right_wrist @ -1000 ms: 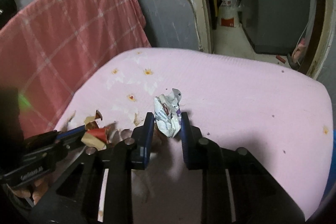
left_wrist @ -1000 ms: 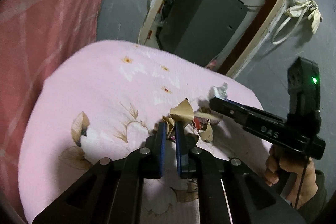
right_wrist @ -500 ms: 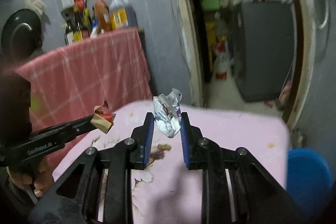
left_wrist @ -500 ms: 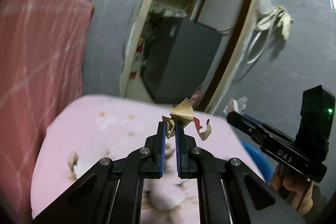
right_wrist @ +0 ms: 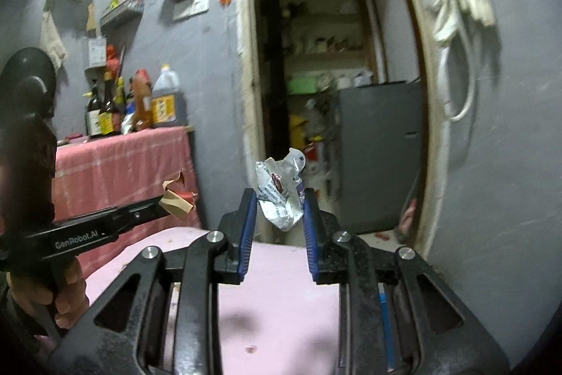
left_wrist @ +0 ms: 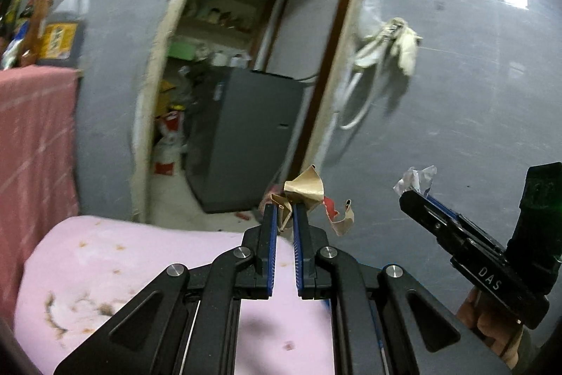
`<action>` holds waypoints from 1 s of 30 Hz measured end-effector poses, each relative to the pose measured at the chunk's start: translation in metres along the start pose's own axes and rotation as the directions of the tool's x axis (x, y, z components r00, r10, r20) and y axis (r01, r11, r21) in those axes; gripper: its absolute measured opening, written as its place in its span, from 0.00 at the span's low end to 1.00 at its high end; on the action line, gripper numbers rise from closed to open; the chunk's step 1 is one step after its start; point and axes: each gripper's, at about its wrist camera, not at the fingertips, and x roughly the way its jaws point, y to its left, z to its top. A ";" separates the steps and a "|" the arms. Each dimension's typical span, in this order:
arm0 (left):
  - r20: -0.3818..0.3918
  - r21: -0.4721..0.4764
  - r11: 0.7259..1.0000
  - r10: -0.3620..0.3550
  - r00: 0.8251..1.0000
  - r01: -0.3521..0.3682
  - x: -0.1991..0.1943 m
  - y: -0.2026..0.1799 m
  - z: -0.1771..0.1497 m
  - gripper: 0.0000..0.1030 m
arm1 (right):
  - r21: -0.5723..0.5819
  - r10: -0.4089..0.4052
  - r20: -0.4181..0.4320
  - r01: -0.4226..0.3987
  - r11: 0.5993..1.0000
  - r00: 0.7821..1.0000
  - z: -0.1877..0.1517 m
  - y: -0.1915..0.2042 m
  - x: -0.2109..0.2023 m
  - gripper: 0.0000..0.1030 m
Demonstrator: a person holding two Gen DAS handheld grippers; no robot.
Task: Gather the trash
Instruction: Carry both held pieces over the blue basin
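My left gripper (left_wrist: 283, 211) is shut on a crumpled brown and red paper scrap (left_wrist: 305, 190) and holds it in the air above the pink cloth-covered table (left_wrist: 140, 255). My right gripper (right_wrist: 277, 199) is shut on a crumpled white printed wrapper (right_wrist: 281, 192), also lifted above the table. The right gripper with the wrapper (left_wrist: 414, 180) shows at the right of the left wrist view. The left gripper with the brown scrap (right_wrist: 175, 201) shows at the left of the right wrist view.
An open doorway (right_wrist: 333, 94) with a dark grey cabinet (left_wrist: 246, 136) lies ahead. A red-cloth table (right_wrist: 119, 164) with several bottles (right_wrist: 140, 104) stands to the left. A white cloth (left_wrist: 400, 41) hangs on the grey wall.
Both grippers have risen from the pink table with their trash held. The views now tilt up toward the doorway and wall.
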 end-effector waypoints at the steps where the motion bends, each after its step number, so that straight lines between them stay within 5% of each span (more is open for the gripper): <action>1: 0.001 0.007 1.000 -0.009 1.000 0.009 0.002 -0.007 0.001 0.06 | 0.002 -0.017 0.010 0.017 1.000 1.000 0.001 -0.006 -0.006 0.25; 8: -0.065 0.035 0.996 -0.078 0.995 0.080 0.051 -0.058 -0.006 0.07 | 0.038 -0.121 0.008 0.120 0.992 0.993 -0.009 -0.059 -0.033 0.27; 15: -0.201 0.049 0.992 -0.105 0.974 0.117 0.101 -0.086 -0.030 0.07 | 0.102 -0.190 -0.105 0.201 0.974 0.976 -0.042 -0.106 -0.029 0.27; 30: -0.464 0.028 0.998 -0.033 0.885 0.052 0.190 -0.084 -0.100 0.08 | 0.241 -0.174 -0.344 0.266 0.933 0.923 -0.111 -0.163 0.009 0.29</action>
